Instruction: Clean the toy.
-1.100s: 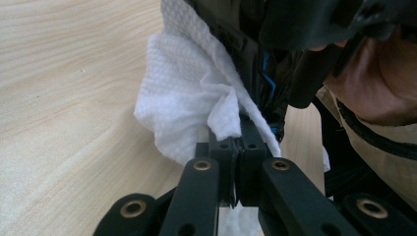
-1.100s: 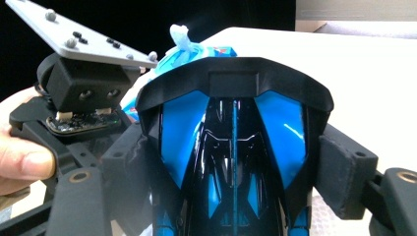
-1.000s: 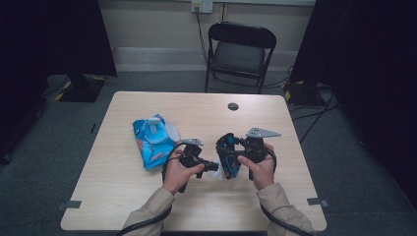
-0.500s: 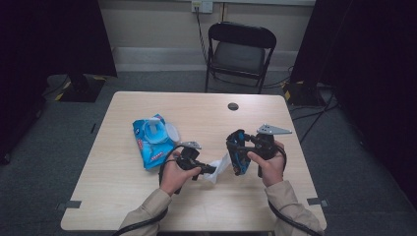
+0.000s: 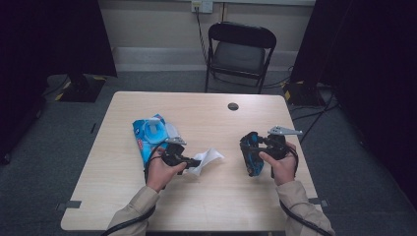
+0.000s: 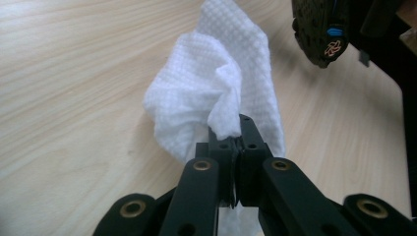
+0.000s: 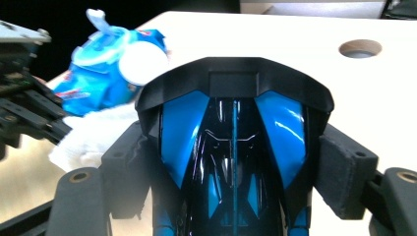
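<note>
1. The left gripper (image 5: 189,161) is clenched on a white wet wipe (image 6: 216,93), which trails toward 2 o'clock on the table (image 5: 211,206).
2. The right gripper (image 5: 256,153) clamps a blue-and-black toy car (image 7: 233,147) at 3 o'clock, well apart from the wipe.
3. Risk — the glossy shell could slide out of the pads when rubbed.
4. Risk — the thin pinch may let the wipe tear free.
5. The wipes pack (image 5: 150,135) lies at 10 o'clock, lid open; its wipes may dry out.

On the tabletop (image 5: 206,196), a pack of wipes (image 5: 150,135) lies at the left. Just right of it, the left tongs (image 5: 196,162) pinch a wipe (image 5: 206,160). Well apart to the right, the right tongs (image 5: 248,156) hold a toy car (image 5: 252,152). A chair (image 5: 238,54) stands behind the tabletop.
</note>
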`<state>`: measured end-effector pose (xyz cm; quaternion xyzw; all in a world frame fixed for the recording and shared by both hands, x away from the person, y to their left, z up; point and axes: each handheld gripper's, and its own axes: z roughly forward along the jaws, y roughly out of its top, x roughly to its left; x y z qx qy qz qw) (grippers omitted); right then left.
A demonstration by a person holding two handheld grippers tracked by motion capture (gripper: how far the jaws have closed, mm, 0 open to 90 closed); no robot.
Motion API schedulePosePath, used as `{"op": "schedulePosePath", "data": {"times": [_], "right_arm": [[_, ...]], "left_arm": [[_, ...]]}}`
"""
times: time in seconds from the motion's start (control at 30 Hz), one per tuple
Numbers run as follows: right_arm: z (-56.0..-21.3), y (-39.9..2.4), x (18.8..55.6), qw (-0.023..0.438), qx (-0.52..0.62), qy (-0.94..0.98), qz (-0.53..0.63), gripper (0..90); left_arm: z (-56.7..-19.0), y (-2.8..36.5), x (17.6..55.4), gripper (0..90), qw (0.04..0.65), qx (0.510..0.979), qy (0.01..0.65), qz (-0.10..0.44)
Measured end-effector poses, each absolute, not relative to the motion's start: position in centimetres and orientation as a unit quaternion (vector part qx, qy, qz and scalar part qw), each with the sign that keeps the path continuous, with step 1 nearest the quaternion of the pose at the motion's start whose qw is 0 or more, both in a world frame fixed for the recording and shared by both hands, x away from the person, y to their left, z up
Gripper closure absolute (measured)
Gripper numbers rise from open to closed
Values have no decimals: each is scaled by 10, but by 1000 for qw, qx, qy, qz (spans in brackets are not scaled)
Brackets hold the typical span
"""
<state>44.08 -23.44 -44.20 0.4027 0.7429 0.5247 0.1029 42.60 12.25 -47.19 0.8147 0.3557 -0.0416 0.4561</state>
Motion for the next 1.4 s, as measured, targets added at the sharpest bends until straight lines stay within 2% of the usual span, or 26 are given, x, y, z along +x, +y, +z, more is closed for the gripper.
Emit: {"op": "schedulePosePath", "data": {"times": [0.8,1.4], "right_arm": [[-455,-243,459,128,423,761,474,255],[-478,-229,479,140,430,770,449,253]], "left_arm": [[-479,128,432,877,433,820,375,14],[-486,120,438,863,426,822,376,17]]}}
